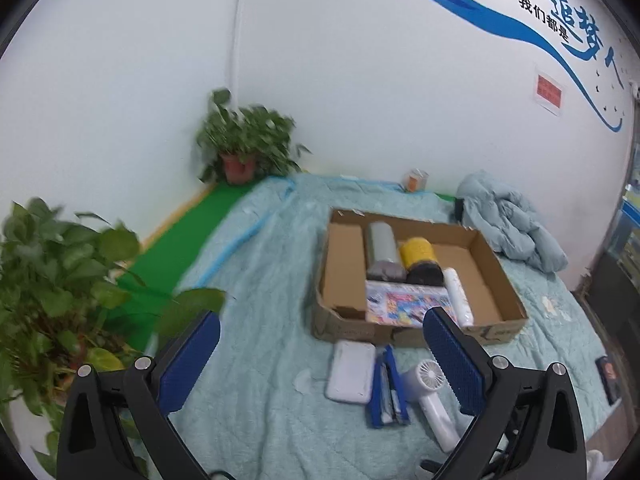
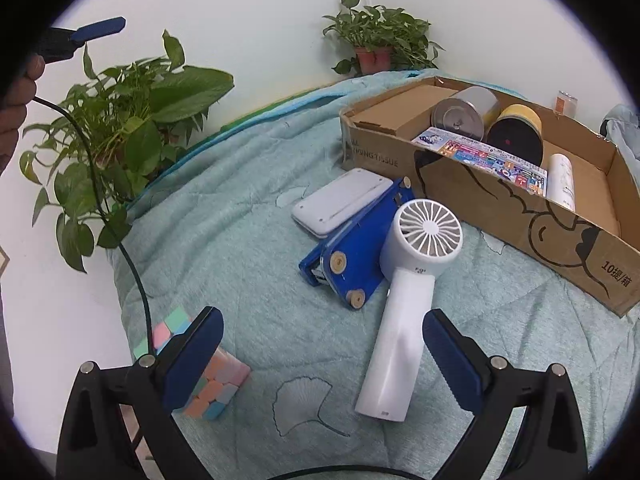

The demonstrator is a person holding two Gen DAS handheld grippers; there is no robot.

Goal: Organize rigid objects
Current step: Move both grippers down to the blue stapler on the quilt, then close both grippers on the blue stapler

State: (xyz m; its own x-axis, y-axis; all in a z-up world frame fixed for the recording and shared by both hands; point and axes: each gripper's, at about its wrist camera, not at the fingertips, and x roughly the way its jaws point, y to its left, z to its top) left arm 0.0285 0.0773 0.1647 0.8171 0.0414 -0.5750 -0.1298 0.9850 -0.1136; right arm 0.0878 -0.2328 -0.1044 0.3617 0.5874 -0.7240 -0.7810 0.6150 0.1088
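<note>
A cardboard box (image 1: 496, 264) (image 2: 500, 196) on the teal blanket holds a silver can (image 1: 382, 246) (image 2: 466, 112), a yellow and black can (image 1: 420, 260) (image 2: 516, 136), a white bottle (image 1: 458, 294) (image 2: 560, 184) and a colourful flat box (image 1: 404, 304) (image 2: 480, 156). In front of it lie a white flat case (image 1: 350, 372) (image 2: 336, 204), a blue stapler-like tool (image 1: 388, 388) (image 2: 352, 248) and a white handheld fan (image 1: 432, 400) (image 2: 408, 308). A pastel puzzle cube (image 2: 212, 384) lies near my right gripper (image 2: 322, 354), which is open and empty above the blanket. My left gripper (image 1: 320, 356) is open and empty, held high.
Potted plants stand at the blanket's left edge (image 1: 52, 280) (image 2: 128, 132) and in the far corner (image 1: 244, 144) (image 2: 380, 40). A crumpled pale blue jacket (image 1: 508, 220) lies behind the box. A small orange cup (image 1: 416, 180) stands by the wall. A green mat (image 1: 180, 248) borders the blanket.
</note>
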